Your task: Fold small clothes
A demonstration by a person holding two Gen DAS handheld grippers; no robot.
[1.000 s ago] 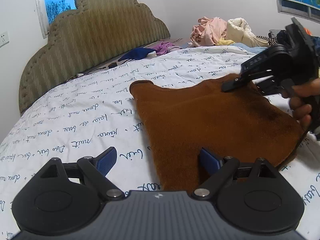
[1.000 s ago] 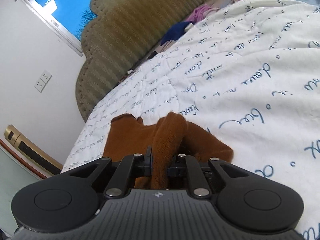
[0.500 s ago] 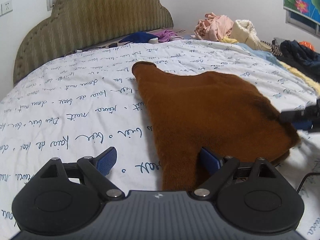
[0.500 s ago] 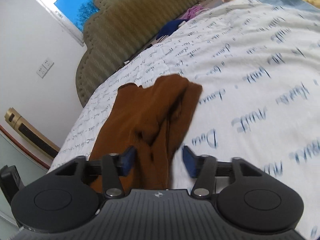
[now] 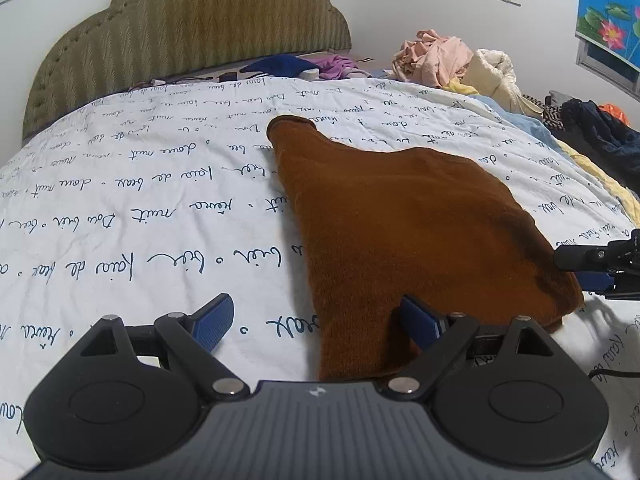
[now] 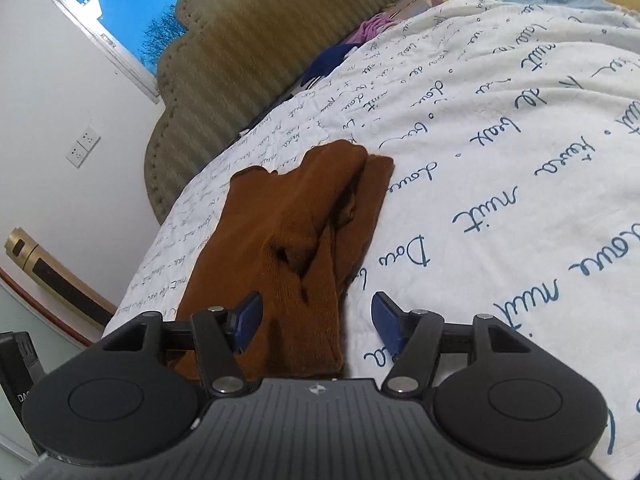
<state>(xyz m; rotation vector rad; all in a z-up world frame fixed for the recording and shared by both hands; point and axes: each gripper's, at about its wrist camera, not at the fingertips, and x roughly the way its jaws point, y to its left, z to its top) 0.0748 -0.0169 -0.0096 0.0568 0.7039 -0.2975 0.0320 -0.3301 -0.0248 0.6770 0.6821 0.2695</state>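
A brown knit garment (image 5: 404, 224) lies folded over on the white bedspread with blue script (image 5: 140, 200). My left gripper (image 5: 320, 318) is open at its near edge, the right pad over the cloth, the left pad over the bedspread. My right gripper (image 6: 316, 316) is open and holds nothing; the garment's near end (image 6: 296, 248) lies between its blue pads. The right gripper's tips also show in the left wrist view (image 5: 600, 264), beside the garment's right edge.
An olive padded headboard (image 5: 188, 36) stands at the far end. Piles of clothes (image 5: 436, 60) and dark garments (image 5: 596, 128) lie at the far right. A blue and a purple item (image 5: 300, 66) lie by the headboard. A wall with sockets (image 6: 82, 148) is on the left.
My right gripper opened and let go of the brown garment, which dropped flat on the bed. The right gripper then drew back to the garment's right edge. The left gripper stayed open.
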